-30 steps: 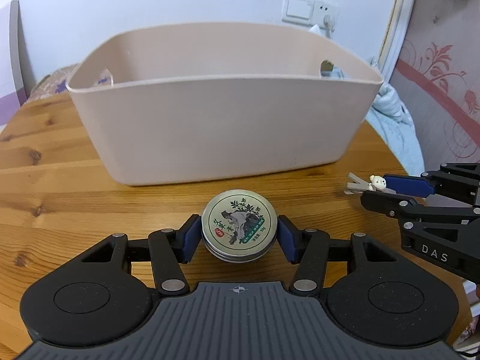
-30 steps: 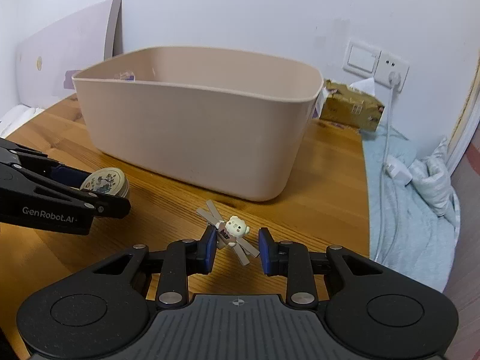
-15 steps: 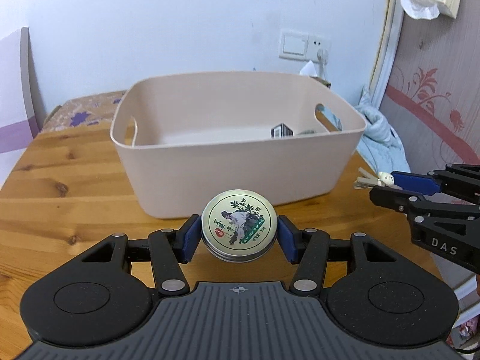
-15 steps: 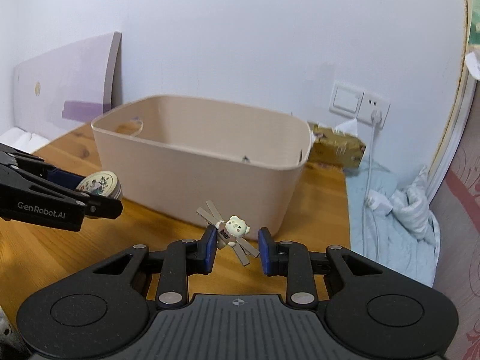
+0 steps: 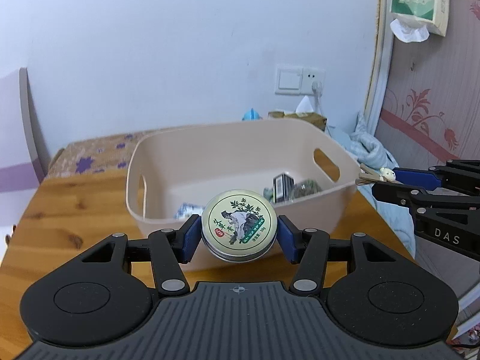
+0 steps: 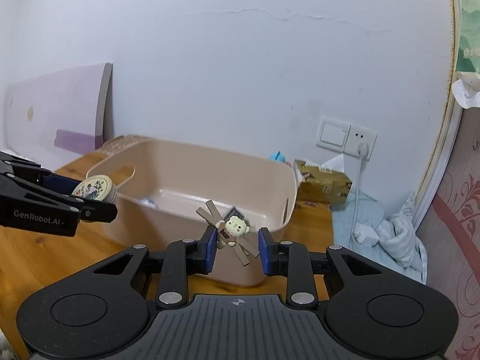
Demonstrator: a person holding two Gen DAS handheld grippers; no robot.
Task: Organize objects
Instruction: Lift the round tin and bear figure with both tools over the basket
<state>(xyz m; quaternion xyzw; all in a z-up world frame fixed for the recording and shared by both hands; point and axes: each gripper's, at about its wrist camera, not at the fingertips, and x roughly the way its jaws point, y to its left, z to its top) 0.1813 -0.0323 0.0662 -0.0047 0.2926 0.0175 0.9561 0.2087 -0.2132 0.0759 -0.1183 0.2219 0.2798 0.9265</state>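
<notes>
Tools: two; the left tool (image 5: 238, 241) pinches one round tin (image 5: 238, 225) by its sides, the right tool (image 6: 235, 250) pinches one clip with a small bear figure (image 6: 232, 229).
Tin: printed lid faces up, held above the near rim of the bin, off the table (image 5: 69, 210).
Clip: crossed grey prongs stick out far and near of the blue pads; held in the air before the bin's near right corner.
Bin: one beige bin (image 5: 300, 207) on the wooden table, two handle slots showing.
Bin contents: a dark packet (image 5: 283, 183), a greenish item and a white-blue item; too blurred to name or count surely.
Far side: one tissue box (image 6: 325, 181) and one wall socket (image 6: 361, 141) with a plug.
Cut off: a blue thing behind the bin's far rim, mostly hidden.
</notes>
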